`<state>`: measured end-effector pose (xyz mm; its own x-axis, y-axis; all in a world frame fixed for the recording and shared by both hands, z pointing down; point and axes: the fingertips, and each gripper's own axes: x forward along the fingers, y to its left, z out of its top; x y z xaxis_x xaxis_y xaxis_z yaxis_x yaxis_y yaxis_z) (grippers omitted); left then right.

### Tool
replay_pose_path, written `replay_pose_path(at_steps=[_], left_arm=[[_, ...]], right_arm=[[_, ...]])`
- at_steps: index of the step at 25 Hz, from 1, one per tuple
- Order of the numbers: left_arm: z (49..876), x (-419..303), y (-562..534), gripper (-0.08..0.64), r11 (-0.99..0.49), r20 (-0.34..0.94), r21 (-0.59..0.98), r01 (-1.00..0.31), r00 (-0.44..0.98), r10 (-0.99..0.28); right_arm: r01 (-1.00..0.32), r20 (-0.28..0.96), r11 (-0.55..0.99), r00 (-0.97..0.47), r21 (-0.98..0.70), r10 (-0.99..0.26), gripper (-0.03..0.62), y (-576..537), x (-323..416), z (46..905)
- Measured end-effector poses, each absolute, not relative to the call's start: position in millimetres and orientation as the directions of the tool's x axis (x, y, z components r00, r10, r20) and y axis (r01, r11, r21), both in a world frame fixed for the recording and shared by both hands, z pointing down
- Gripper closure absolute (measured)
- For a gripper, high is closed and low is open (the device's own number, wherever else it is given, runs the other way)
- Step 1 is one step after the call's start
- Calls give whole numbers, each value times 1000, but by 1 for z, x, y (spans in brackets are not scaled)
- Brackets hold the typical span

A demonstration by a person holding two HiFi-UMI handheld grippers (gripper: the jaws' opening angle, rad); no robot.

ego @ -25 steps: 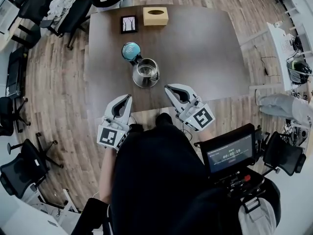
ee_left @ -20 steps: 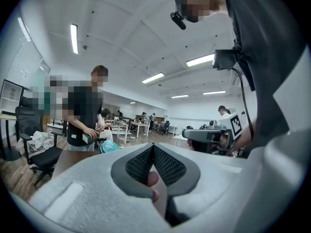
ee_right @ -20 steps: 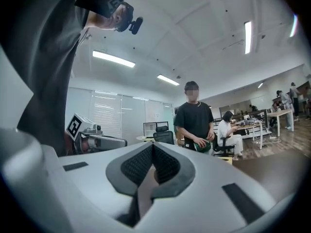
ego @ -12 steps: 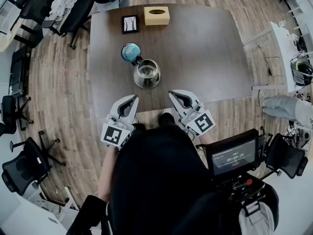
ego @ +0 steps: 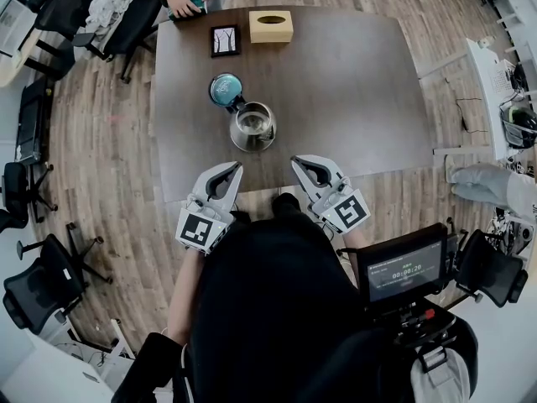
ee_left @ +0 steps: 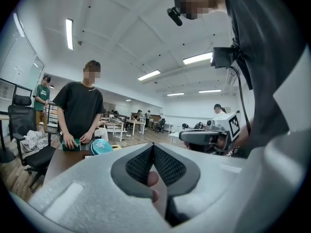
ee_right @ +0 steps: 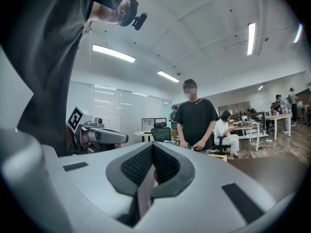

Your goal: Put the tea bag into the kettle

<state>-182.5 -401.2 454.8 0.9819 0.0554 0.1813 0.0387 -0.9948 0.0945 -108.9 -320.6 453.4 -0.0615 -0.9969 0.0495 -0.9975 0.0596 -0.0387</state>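
An open steel kettle [ego: 252,127] stands on the dark table [ego: 352,82], its teal lid [ego: 225,89] lying just behind it. I see no tea bag. My left gripper [ego: 233,167] hovers at the table's near edge, left of the kettle and short of it, jaws shut and empty. My right gripper [ego: 299,161] is level with it on the right, also shut and empty. In the left gripper view the pads [ee_left: 146,164] meet, and the lid [ee_left: 101,146] shows beyond. The right gripper view shows its pads [ee_right: 165,165] closed too.
A tissue box [ego: 270,26] and a small black frame [ego: 222,40] sit at the table's far edge. A person at the far left corner holds a green box [ego: 190,4]. Office chairs [ego: 126,23] stand to the left; a screen rig [ego: 401,269] is at my right.
Both grippers have edged forward toward the table's near edge, still shut. The person at the far end has brought the green box over the table corner.
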Motion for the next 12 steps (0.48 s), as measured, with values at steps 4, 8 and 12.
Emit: replay_pose_path(at_steps=[4,8,12], left_arm=[[455,-182,-399,568,-994,165,99,53,984,69],[454,-181,-397,568,-994,165,95,60,983,75],[456,-183,-400,568,-994,155,84,70,985,82]], right_arm=[[-998,53,59,-60,-31,-997,589,-320,-110,453],[-998,58,52,-54,-32,-997,589,-319,-111,454],[-998,62,58,-59,-17,-996,589,-325,-113,455]])
